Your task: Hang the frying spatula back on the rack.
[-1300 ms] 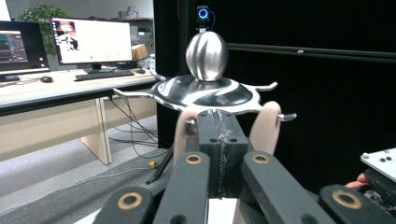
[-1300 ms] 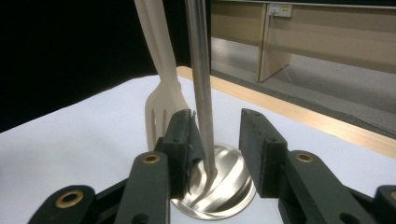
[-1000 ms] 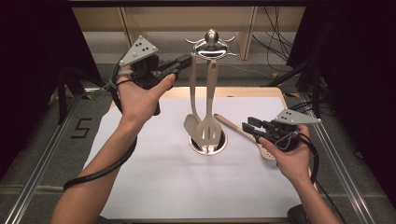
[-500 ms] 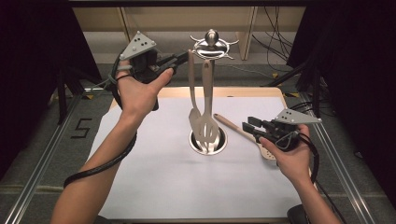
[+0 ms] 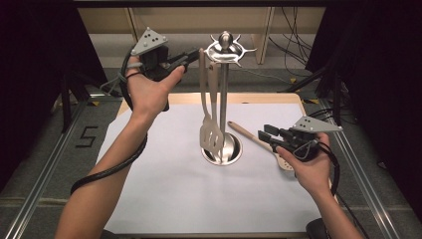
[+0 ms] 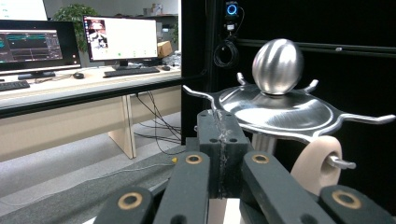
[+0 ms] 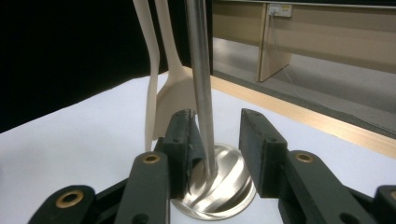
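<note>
Left gripper (image 5: 191,54) up at the utensil stand (image 5: 223,99) crown near the bench's far edge, jaws pressed together, right gripper (image 5: 266,134) gaping wide beside its base, "5" (image 5: 85,136) taped left

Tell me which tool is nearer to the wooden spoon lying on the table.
Right. The right tool is low, just beside the wooden spoon; the left tool is raised high at the top of the rack.
</note>
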